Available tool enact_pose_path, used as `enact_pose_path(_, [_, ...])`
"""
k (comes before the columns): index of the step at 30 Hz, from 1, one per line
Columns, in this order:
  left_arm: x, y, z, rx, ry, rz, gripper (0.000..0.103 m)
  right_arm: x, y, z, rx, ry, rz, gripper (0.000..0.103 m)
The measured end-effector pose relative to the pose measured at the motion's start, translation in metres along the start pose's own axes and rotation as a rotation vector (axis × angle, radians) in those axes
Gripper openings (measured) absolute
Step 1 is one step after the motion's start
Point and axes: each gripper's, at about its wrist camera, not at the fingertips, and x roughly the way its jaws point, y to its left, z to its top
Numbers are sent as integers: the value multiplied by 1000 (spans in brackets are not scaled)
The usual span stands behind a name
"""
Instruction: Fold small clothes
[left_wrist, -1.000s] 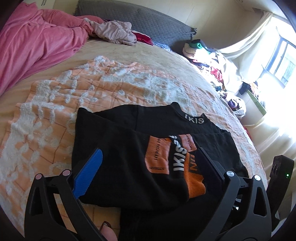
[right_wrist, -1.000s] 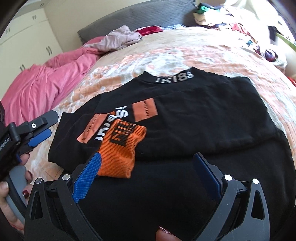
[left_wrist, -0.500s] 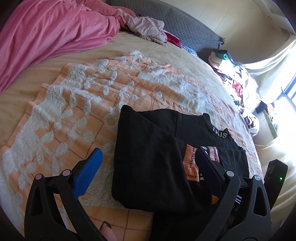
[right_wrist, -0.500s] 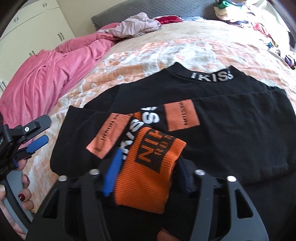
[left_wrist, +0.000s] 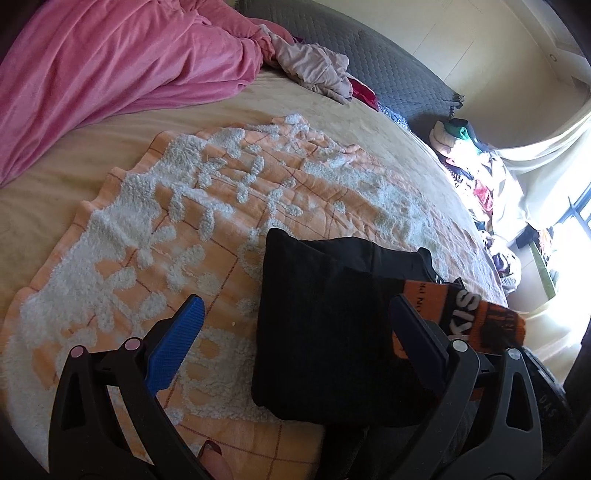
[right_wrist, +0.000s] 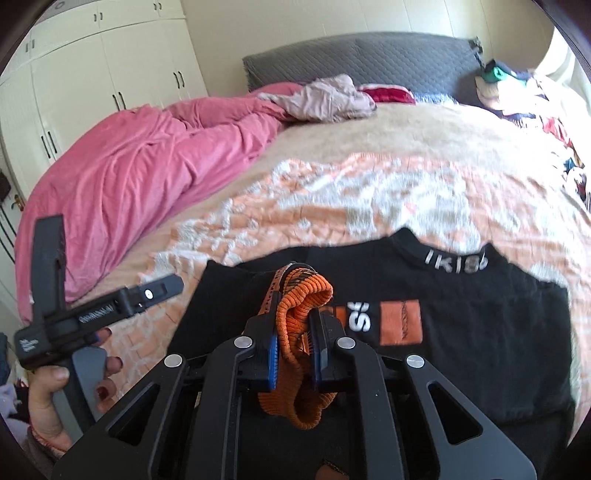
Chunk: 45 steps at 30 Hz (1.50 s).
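A black sweatshirt (right_wrist: 461, 332) with an IKISS collar and orange patches lies on the orange and white blanket (right_wrist: 332, 206) on the bed. My right gripper (right_wrist: 293, 332) is shut on the sleeve's orange ribbed cuff (right_wrist: 303, 302) and holds it lifted above the shirt. In the left wrist view the sweatshirt (left_wrist: 325, 332) lies between my open left gripper's (left_wrist: 295, 332) blue pads, and the orange cuff (left_wrist: 480, 317) shows at right. The left gripper also shows in the right wrist view (right_wrist: 110, 306), off the shirt's left edge.
A pink duvet (left_wrist: 110, 66) is heaped at the far left of the bed, with a crumpled pale garment (left_wrist: 314, 66) by the grey headboard (left_wrist: 388, 66). A pile of clothes (left_wrist: 476, 173) sits at the far right. White wardrobes (right_wrist: 92, 66) stand behind.
My right gripper has shut on the orange cuff and lifted it off the shirt. My left gripper has moved left, off the shirt's left side, still open.
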Motion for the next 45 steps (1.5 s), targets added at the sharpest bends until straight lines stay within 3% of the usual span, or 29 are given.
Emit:
enact_pose_path(5, [-4, 5, 2, -19, -15, -11, 93, -29, -12, 19, 1, -66, -18, 12])
enact_pose_path(12, [-6, -4, 0, 10, -31, -28, 93, -61, -46, 27, 4, -114, -156, 12])
enact_pose_path(24, [9, -29, -9, 66, -12, -82, 93, -76, -115, 2, 61, -123, -316, 10])
enact_pose_path(34, [27, -82, -20, 245, 4, -114, 93, -79, -142, -20, 87, -120, -332, 9])
enact_pose_path(40, [45, -101, -31, 309, 61, -121, 81, -80, -153, -25, 86, -116, -337, 9])
enact_pose_path(42, [52, -109, -29, 326, 76, -136, 67, -80, -156, -26, 85, -115, -341, 8])
enact_pose_path(45, [58, -119, -28, 355, 90, -158, 56, -80, -162, -28, 89, -111, -345, 8])
